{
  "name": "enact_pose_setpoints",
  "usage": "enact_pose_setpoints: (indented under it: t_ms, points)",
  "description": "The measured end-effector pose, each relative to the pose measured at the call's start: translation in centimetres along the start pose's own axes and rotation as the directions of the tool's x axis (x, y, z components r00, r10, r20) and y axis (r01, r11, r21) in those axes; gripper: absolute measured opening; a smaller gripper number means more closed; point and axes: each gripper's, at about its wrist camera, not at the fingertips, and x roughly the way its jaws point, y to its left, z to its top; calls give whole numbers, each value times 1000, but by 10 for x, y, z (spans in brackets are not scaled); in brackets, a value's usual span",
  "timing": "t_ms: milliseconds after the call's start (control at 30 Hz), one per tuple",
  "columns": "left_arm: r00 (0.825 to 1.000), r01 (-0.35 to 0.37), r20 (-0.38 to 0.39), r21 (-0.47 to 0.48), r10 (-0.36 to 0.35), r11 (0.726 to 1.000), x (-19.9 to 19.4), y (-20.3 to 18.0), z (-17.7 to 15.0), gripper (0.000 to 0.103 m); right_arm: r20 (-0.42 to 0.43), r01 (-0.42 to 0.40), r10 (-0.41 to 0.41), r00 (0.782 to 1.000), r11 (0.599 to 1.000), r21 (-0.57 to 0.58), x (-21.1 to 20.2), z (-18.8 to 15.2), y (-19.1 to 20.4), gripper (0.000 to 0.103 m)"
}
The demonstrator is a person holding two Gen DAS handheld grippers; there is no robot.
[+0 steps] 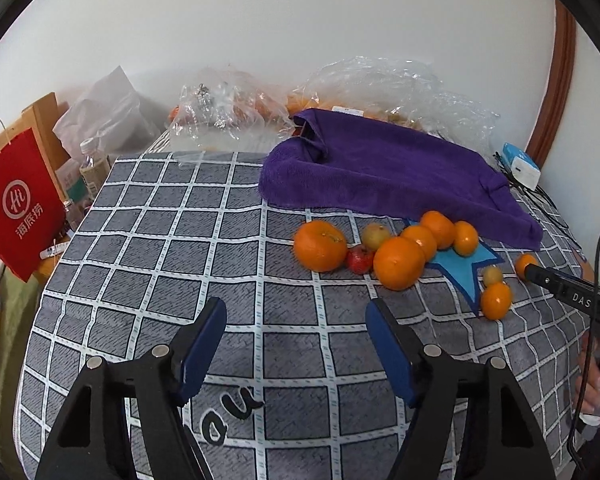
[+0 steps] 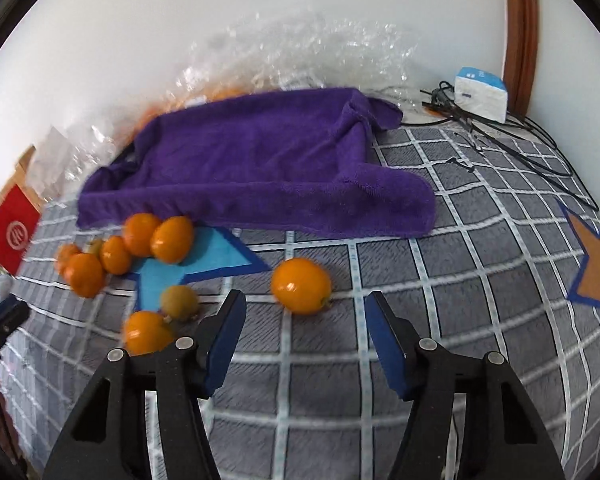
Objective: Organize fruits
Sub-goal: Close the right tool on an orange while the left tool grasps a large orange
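your right gripper (image 2: 305,322) stands wide and empty; the lone orange (image 2: 301,286) sits just ahead between its fingers. it looks round, firm, prone to roll: grip across its middle. left gripper (image 1: 296,326) wide, idle.

Purple towel (image 1: 384,168) covers fruit in the plastic bags (image 1: 380,92) behind. Right tool (image 1: 572,296) is cut off at the left view's edge, hiding part of 1 orange (image 1: 523,263). Right view is blurred.
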Motion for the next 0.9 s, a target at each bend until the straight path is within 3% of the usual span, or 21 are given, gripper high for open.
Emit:
enact_pose_setpoints:
  t_ms: [100,300,467,600,667,733,900]
  points:
    - [1000,-4,-6,-5,4,1000,8,2,4,70,-24,-4,4,1000,1000,-2,13,5,-3,45]
    - [999,-9,-40,-28,7,1000,27,2,17,71,1,-5,5,1000,999,-49,17,6,-2,34]
    - [999,-6,-39,-42,4,999,43,0,29,69,23,-16,18,1000,998,-59,17,4,-2,34]
    - [998,48,-34,-66,-51,997,54,-1,40,63,25,-38,39,999,999,-33,17,5,-6,34]
    - [996,64,-54,-92,-69,994,63,0,44,47,29,-38,39,999,999,-32,17,5,-6,34]
    - [989,114,-76,-128,-124,985,71,1,45,40,31,-41,41,999,999,-28,17,5,-6,34]
    - [985,146,-68,-141,-157,979,73,4,46,39,34,-60,60,998,998,-10,16,5,-9,34]
